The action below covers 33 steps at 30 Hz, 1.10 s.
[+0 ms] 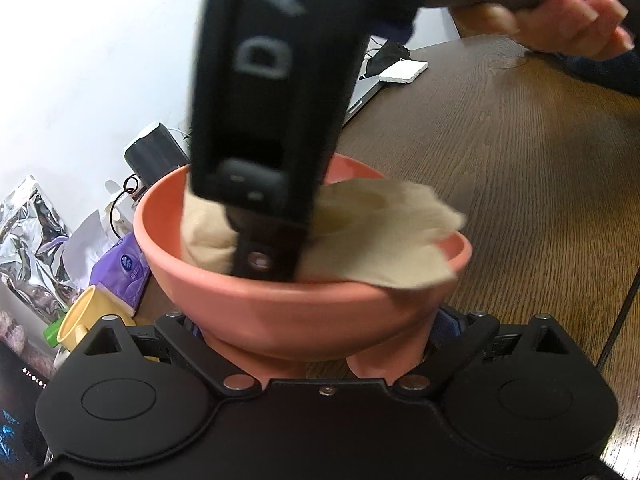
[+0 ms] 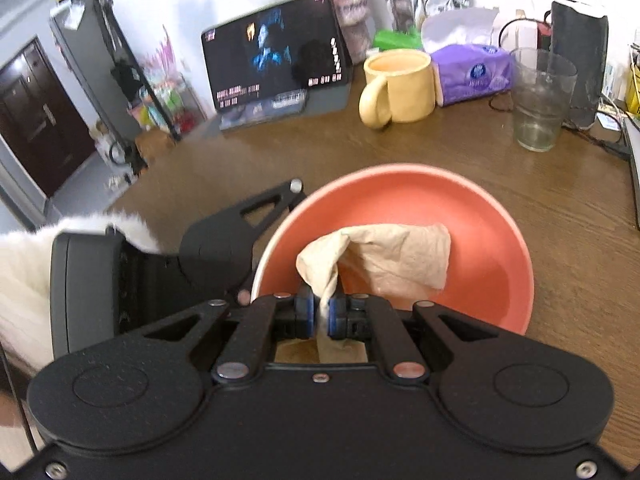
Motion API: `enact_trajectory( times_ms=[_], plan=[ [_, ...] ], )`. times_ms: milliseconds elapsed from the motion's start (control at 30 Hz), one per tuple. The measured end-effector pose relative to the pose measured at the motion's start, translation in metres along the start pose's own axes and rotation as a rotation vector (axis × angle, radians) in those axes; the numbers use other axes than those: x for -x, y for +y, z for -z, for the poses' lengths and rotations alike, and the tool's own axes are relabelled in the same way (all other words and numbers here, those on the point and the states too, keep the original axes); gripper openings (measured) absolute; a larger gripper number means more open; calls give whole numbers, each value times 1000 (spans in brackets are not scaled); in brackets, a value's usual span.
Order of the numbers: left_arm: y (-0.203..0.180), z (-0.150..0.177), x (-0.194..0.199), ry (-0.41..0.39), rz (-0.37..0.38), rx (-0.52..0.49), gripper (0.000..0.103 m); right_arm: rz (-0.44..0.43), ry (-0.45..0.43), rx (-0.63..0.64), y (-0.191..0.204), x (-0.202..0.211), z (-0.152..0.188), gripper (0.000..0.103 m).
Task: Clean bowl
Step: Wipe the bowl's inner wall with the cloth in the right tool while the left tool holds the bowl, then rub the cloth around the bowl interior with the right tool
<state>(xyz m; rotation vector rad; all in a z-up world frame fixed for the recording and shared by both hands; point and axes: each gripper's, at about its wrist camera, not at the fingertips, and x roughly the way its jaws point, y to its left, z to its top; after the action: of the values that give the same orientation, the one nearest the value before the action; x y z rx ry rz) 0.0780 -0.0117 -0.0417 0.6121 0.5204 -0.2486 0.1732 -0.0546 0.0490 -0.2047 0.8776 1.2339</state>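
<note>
Left tool (image 1: 316, 344): clamped on the near wall of the bowl (image 1: 280, 312), steadying it on the counter (image 1: 500, 168).
Bowl: salmon-coloured, upright, mid-counter, just beyond both tools.
Cloth (image 2: 384, 256): beige, crumpled, lying inside the bowl against its inner wall.
Right tool (image 2: 324, 316): jaws together, pinching one end of the cloth.
Mug (image 2: 400, 84): yellow, behind the bowl, well apart.
Glass (image 2: 540, 100): clear, far right.

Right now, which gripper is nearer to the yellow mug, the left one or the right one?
Left. The left gripper holds the bowl on the side facing the yellow mug. The right gripper pinches the cloth from the bowl's far side.
</note>
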Motion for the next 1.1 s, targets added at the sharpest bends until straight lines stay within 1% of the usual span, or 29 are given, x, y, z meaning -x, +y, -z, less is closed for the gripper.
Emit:
enact_trajectory(
  times_ms=[67, 200, 267, 533, 733, 867, 1067, 1100],
  plan=[
    [-1, 0, 0, -1, -1, -1, 96, 0, -17, -11, -3, -1, 0, 7],
    [-2, 1, 1, -3, -3, -7, 96, 7, -84, -41, -13, -1, 0, 7],
    [-2, 1, 0, -3, -3, -7, 96, 20, -118, -48, -18, -1, 0, 7],
    [-4, -2, -1, -1, -5, -5, 96, 71, -196, -65, -32, 1, 0, 7],
    [-5, -1, -1, 0, -8, -5, 96, 121, -205, -65, -35, 3, 0, 7],
    [-5, -1, -1, -1, -9, -8, 96, 175, -193, -72, -38, 6, 1, 7],
    [-8, -1, -1, -1, -10, -10, 96, 243, -146, -72, -38, 8, 6, 7],
    [-7, -2, -2, -1, -10, -10, 96, 268, -121, -66, -37, 7, 7, 7]
  ],
)
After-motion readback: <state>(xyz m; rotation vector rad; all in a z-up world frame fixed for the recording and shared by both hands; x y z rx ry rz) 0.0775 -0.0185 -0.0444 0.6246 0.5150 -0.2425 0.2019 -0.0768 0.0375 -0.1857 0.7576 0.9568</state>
